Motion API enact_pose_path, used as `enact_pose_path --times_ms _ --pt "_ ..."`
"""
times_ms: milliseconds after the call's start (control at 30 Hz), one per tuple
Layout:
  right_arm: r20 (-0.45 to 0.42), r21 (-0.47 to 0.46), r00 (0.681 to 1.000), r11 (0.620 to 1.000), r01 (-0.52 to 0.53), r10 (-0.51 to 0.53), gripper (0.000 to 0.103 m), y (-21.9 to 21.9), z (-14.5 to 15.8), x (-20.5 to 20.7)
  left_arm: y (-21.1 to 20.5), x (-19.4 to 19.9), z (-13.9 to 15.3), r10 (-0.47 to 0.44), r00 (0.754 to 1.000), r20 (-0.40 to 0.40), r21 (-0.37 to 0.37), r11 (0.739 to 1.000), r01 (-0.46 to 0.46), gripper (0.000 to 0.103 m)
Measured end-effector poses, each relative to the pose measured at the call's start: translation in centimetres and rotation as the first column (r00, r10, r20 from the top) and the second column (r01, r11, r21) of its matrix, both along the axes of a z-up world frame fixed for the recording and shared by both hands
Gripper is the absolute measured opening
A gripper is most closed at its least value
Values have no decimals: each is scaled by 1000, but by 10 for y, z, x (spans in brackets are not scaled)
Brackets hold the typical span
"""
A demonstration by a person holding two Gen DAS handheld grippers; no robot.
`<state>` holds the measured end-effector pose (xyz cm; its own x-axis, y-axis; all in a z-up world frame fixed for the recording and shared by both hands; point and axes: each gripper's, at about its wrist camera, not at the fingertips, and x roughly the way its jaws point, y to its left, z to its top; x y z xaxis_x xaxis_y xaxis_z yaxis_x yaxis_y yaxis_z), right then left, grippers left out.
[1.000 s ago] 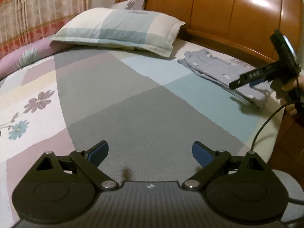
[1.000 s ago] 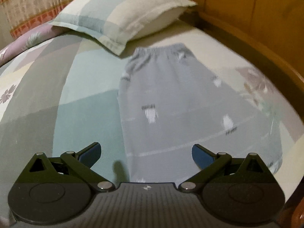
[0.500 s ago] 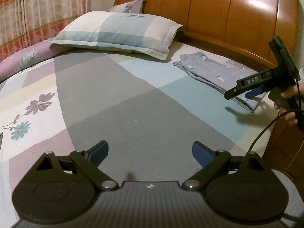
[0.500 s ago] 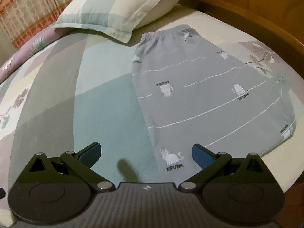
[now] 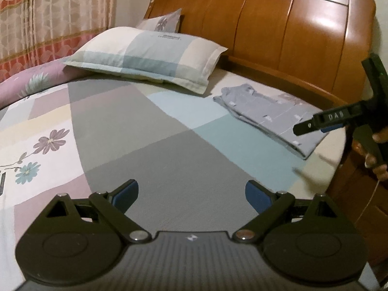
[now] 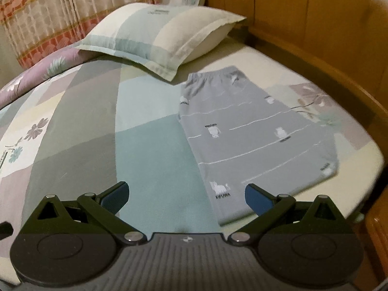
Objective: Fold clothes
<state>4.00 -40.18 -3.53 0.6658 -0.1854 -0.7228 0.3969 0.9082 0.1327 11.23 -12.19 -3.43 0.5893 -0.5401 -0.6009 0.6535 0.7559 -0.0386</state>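
**Both grippers apart and empty above a bed bearing a folded grey garment**

Left wrist view. Nearest the camera, the left gripper (image 5: 191, 194) has its blue-padded fingers (image 5: 126, 192) spread wide with nothing between them, above the grey patch of the patchwork bedsheet (image 5: 150, 145). At about 3 o'clock, the right gripper (image 5: 312, 127) enters from the frame edge, held by a hand (image 5: 374, 160); its black finger, marked with letters, hangs over the near corner of the folded garment (image 5: 266, 118), and contact cannot be judged. The garment lies flat at roughly 2 o'clock, near the right side of the bed. Farther off, at 12 o'clock, a checked pillow (image 5: 148, 58) rests on the sheet, with a smaller flowered pillow (image 5: 162, 21) behind it against the wooden headboard (image 5: 278, 31). A patterned curtain (image 5: 48, 17) hangs at 10 o'clock.

Right wrist view. The right gripper (image 6: 185, 195) likewise has its fingers (image 6: 114, 196) wide apart and grips nothing. Between them and beyond, toward 1 o'clock, the folded garment (image 6: 254, 140) lies flat: grey, with thin white stripes and small printed animals, its gathered waistband at the far end just beside the checked pillow (image 6: 165, 34). The near edge of the garment lies close to the right finger, which overlaps it in this view. The bedsheet (image 6: 150, 150) shows a pale green patch to the garment's left. The headboard (image 6: 315, 19) curves along 2 o'clock, and the curtain (image 6: 48, 12) fills 10 o'clock.
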Motion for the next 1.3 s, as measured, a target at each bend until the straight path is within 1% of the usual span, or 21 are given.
enact_pose_path --times_ms 133,200,267,500,600,733,933,1100,1300 --pt "33 -31 999 999 22 -21 103 20 11 -25 -2 -9 9 -2 1000 1 -24 1000 2 95" --pt "46 -40 999 999 25 -24 103 33 14 -38 -4 -14 13 11 1000 2 -24 1000 -11 100" --pt "55 -52 998 998 24 -22 103 45 16 -51 -6 -20 18 20 1000 6 -25 999 -20 100" --pt "86 -97 996 995 21 -13 103 81 30 -85 -5 -46 35 15 1000 13 -66 998 -14 100" --pt "99 -134 995 991 26 -13 103 93 35 -100 -7 -58 40 5 1000 22 -63 998 -4 100" --pt "110 -145 993 988 62 -46 103 99 36 -117 -10 -69 43 -17 1000 16 -61 998 18 101" --pt "131 -123 987 986 110 -94 103 102 37 -134 -17 -78 43 -46 999 -7 -50 998 46 101" --pt "157 -142 983 983 116 -93 103 108 42 -142 -24 -82 45 -64 998 -21 -47 997 63 101" --pt "185 -160 978 979 124 -94 103 112 50 -152 -28 -85 45 -64 997 -45 -47 997 62 101"
